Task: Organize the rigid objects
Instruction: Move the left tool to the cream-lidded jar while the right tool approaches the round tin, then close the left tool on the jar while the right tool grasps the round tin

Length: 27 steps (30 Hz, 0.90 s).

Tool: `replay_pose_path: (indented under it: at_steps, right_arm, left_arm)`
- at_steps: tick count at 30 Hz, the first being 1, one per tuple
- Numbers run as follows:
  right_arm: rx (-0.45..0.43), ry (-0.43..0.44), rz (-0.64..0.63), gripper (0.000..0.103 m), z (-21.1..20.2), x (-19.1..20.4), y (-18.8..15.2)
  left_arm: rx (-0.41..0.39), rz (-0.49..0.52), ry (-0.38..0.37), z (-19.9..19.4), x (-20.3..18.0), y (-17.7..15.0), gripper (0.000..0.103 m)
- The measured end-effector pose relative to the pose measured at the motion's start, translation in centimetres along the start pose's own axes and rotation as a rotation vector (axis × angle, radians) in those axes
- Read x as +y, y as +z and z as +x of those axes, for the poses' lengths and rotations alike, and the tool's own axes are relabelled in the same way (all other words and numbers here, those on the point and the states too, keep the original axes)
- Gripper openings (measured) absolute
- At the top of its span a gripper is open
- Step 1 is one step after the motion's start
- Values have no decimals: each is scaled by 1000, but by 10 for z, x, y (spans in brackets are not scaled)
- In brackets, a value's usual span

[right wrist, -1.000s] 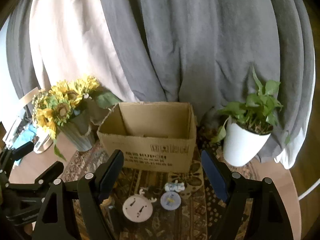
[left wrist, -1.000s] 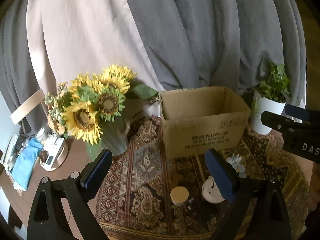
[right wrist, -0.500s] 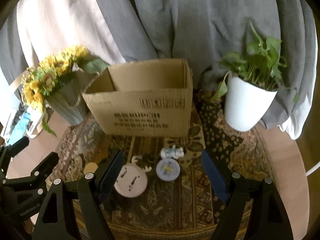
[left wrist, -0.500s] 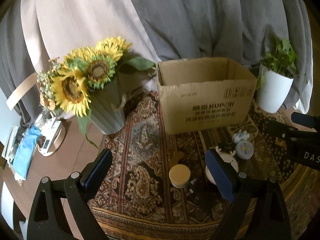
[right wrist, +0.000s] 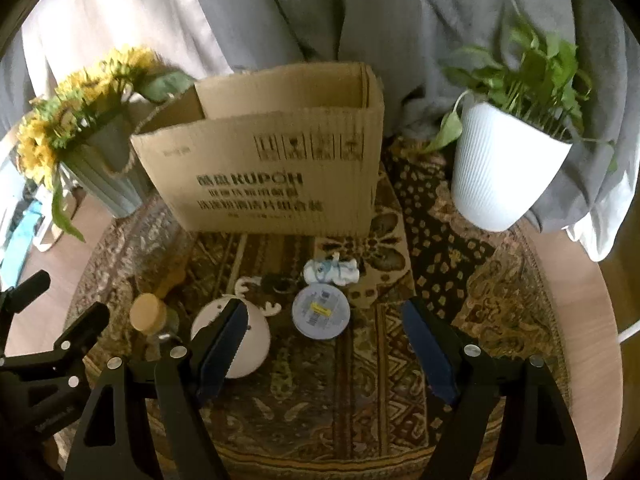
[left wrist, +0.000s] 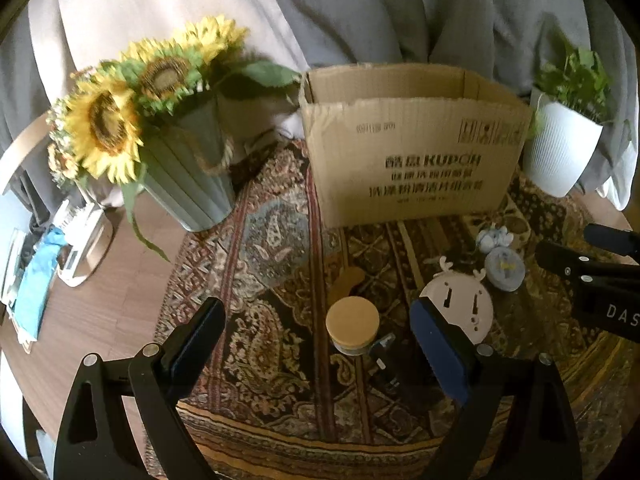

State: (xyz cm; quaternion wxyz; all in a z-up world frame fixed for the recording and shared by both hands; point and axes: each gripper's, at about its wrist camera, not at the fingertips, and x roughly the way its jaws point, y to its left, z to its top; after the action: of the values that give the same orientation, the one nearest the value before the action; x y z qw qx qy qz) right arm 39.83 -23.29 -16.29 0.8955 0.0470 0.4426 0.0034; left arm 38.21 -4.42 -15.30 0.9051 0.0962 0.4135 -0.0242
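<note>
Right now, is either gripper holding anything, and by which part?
Nothing is held. The left gripper and the right gripper are both open and empty above the rug.

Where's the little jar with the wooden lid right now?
In the left wrist view, the jar stands on the patterned rug, left of the round white deer-faced disc, before the cardboard box.

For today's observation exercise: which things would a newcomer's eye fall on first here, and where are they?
Probably the open cardboard box at the middle back of the patterned rug. Then the sunflowers in a ribbed vase to its left, and the white potted plant to its right.
</note>
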Motion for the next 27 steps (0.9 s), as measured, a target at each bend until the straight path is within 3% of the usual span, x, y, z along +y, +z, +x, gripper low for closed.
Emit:
replay_pose_path:
  at_steps: [12, 27]
  right_arm:
    - [97, 4, -7, 81, 49, -6, -6]
    - [164, 14, -31, 80, 88, -6, -14]
  left_arm:
    - [94, -1, -11, 47, -7, -6, 92]
    - [177, -19, -74, 81, -11, -12, 78]
